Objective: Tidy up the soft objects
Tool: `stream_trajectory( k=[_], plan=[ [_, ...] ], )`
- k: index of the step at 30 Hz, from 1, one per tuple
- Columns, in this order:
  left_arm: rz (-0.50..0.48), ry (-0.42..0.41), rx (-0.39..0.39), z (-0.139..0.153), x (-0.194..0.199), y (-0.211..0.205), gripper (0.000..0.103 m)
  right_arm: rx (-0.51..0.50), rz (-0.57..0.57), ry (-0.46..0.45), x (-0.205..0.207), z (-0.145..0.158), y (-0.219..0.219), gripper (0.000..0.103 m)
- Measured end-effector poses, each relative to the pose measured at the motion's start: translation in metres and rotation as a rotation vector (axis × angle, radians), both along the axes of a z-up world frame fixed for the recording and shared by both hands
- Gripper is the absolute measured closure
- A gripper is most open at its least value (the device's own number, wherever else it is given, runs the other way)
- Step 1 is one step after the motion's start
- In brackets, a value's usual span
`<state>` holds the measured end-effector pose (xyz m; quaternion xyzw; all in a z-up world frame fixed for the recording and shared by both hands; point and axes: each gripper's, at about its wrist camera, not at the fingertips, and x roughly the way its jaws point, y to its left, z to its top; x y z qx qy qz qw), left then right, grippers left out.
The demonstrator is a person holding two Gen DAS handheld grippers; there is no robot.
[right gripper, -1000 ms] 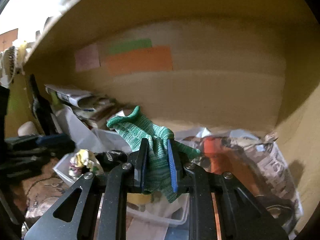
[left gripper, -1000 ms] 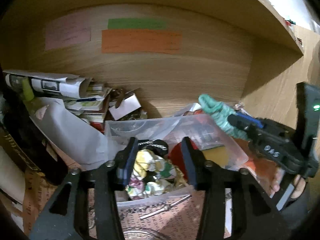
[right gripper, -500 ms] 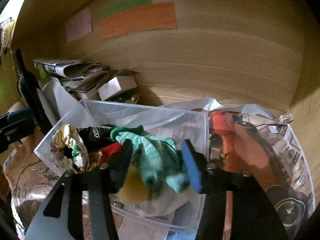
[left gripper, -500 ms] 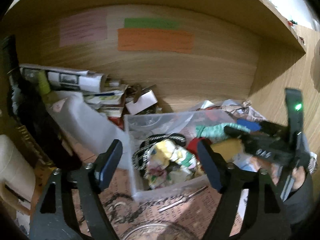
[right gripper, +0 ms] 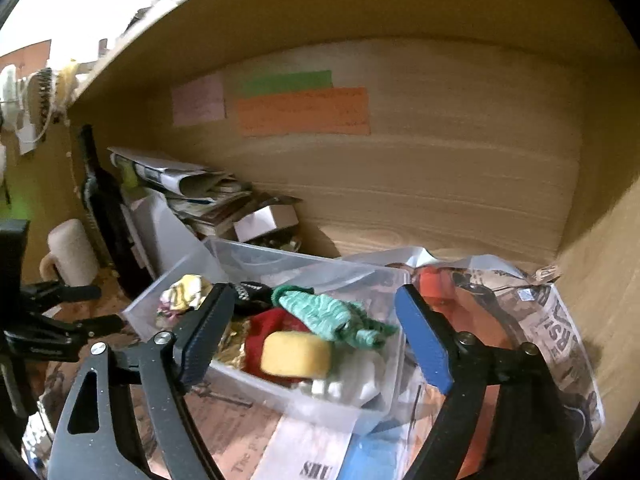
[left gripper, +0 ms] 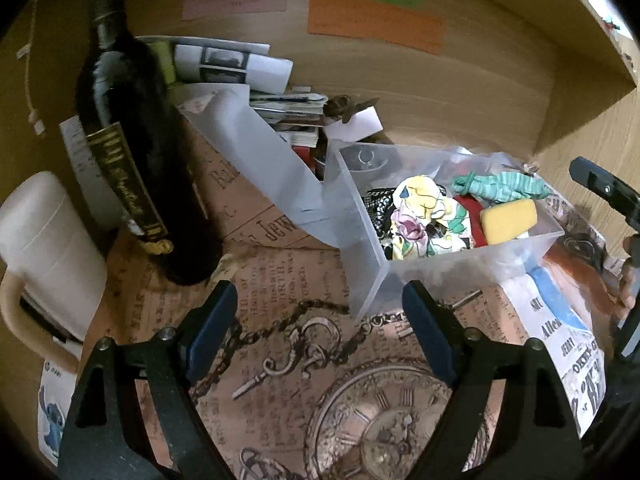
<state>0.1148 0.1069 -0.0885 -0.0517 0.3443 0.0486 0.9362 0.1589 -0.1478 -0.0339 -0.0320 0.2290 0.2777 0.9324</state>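
Right claw [right gripper: 316,340] spread wide, gripping nothing, poised over clear plastic bin [right gripper: 384,412]. Inside, green knitted glove [right gripper: 332,316] lying on top of the pile, long axis roughly level, cuff toward the shelf's left side, fingers toward the right. Just below, yellow sponge block [right gripper: 296,354]. Left claw [left gripper: 320,332] also spread apart, empty, above printed newspaper-covered shelf [left gripper: 280,280], near the bin's front corner.

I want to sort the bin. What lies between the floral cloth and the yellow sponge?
In the left wrist view, a red cloth lies between the floral cloth and the yellow sponge, inside the clear plastic bin.
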Motion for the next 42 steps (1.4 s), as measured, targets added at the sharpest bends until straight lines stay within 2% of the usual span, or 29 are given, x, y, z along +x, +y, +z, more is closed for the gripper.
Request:
stream_trajectory(
  k=[5, 12, 18, 21, 22, 29, 42],
  plan=[
    [0.005, -0.062, 0.008, 0.018, -0.014, -0.006, 0.018, 0.011, 0.003, -0.014, -0.014, 0.003, -0.002, 0.021],
    [0.018, -0.241, 0.052, 0.063, -0.034, -0.034, 0.014, 0.070, -0.013, -0.042, -0.038, 0.015, -0.013, 0.021],
    [-0.014, -0.350, 0.077, 0.087, -0.050, -0.065, 0.007, 0.110, -0.033, -0.104, -0.064, 0.032, -0.024, 0.015],
    [-0.031, -0.383, 0.079, 0.093, -0.057, -0.078, 0.003, 0.130, -0.039, -0.143, -0.078, 0.040, -0.028, 0.003],
    [-0.033, -0.389, 0.079, 0.094, -0.059, -0.080, 0.003, 0.137, -0.044, -0.157, -0.082, 0.042, -0.030, 0.000],
    [-0.053, -0.431, 0.085, 0.101, -0.076, -0.099, 0.000, 0.157, -0.045, -0.190, -0.102, 0.051, -0.035, 0.000],
    [-0.044, -0.460, 0.077, 0.108, -0.092, -0.103, 0.000, 0.159, -0.035, -0.217, -0.123, 0.056, -0.034, 0.000]
  ],
)
